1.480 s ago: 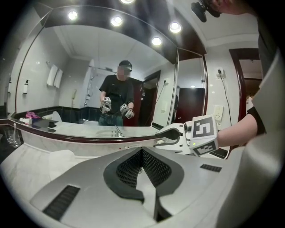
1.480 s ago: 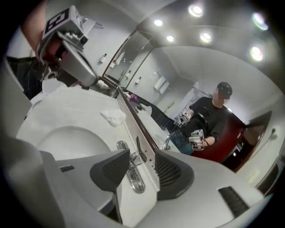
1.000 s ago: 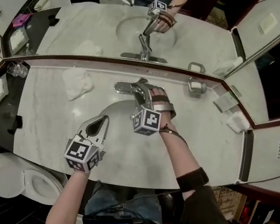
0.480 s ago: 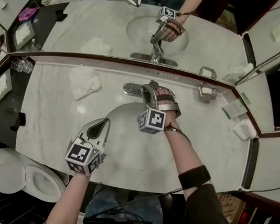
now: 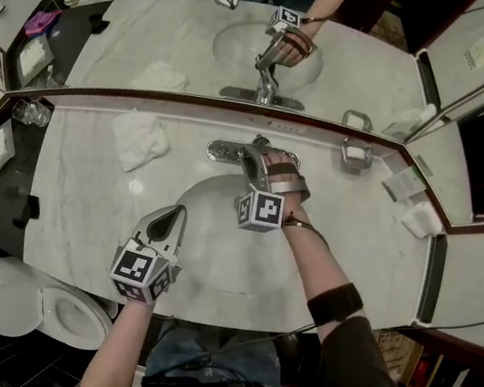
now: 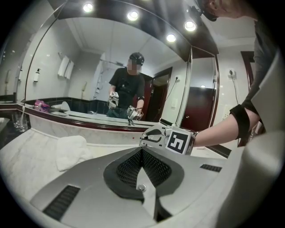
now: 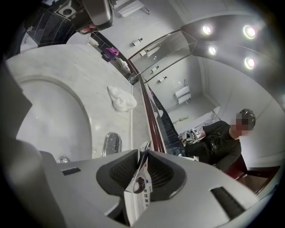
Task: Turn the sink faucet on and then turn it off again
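Note:
The chrome faucet (image 5: 231, 151) stands at the back of the oval sink (image 5: 208, 228). My right gripper (image 5: 256, 159) reaches over the basin to the faucet's lever. Its jaws have just been closing and now press on the thin lever handle (image 7: 139, 178), which runs up between them. My left gripper (image 5: 171, 217) hovers over the sink's front left rim, shut on nothing. In the left gripper view its dark pads (image 6: 129, 167) meet, and the right gripper (image 6: 153, 136) shows beyond them at the faucet. No water is visible.
A crumpled white towel (image 5: 138, 140) lies on the marble counter (image 5: 77, 188) left of the faucet. A glass (image 5: 30, 113) stands at the far left, a soap dish (image 5: 356, 154) at the right. The mirror (image 5: 267, 45) rises right behind the faucet.
The right gripper's jaws have closed onto the faucet lever. The left gripper has stayed over the sink's front left rim, almost unmoved.

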Demonstrator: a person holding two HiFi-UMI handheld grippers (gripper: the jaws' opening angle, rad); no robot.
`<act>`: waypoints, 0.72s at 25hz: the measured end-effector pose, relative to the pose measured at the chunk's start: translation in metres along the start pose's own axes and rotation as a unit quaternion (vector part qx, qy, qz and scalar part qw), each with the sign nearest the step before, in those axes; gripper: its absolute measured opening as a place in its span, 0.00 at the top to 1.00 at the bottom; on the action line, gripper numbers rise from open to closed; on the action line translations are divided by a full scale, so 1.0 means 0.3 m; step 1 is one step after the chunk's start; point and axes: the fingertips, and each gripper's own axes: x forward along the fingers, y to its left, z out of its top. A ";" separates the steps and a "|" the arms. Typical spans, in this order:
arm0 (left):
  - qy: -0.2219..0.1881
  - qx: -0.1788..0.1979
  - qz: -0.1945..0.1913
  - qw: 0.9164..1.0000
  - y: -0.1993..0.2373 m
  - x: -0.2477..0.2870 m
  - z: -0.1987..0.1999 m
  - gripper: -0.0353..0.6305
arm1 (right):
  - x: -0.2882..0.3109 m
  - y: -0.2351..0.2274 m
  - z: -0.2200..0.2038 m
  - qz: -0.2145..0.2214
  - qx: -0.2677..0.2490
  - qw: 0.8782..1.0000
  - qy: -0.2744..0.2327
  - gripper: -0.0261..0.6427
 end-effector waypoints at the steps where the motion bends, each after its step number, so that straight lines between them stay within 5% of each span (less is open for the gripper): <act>1: 0.000 0.000 0.000 1.000 0.001 0.001 0.000 0.95 | 0.000 0.002 0.001 -0.002 -0.005 1.000 -0.001 0.83; 18: 0.003 -0.013 0.005 1.000 0.035 0.025 -0.028 0.95 | 0.010 0.133 0.035 -0.001 -0.122 0.992 -0.017 0.85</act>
